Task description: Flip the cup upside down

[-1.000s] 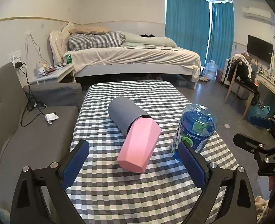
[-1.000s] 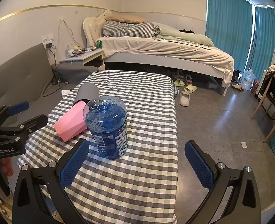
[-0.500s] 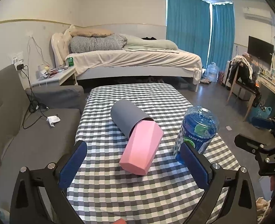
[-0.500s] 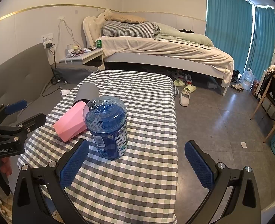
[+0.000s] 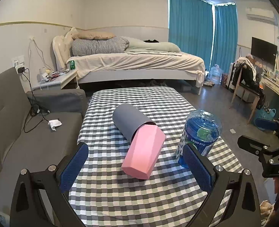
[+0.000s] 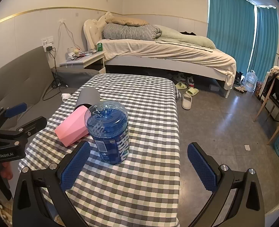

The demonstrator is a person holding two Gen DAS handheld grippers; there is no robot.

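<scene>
**A:** What is seen from the left wrist?

**B:** The left gripper is held with its jaws spread wide, and nothing is gripped. A pink cup is seen straight ahead, lying on its side on the checked counter. Its far end is tucked into a grey cup, which is also lying down. The long way of the pair runs from near to far, leaning a little left. The pink flat end is pointed at the jaws, so the cup is lined up between them.

**A:** And the blue tub?

**B:** It stands off to the right, just past the right pad, with its closed end up.

**A:** What is seen from the right wrist?

**B:** The right gripper is also wide open and empty. The blue tub is close to its left pad, and the pink cup is found behind it, further left.

**A:** Which cup is meant?

**B:** It cannot be told for sure, but the lying cups are likely meant, and the left gripper is nearer and better placed.
</scene>
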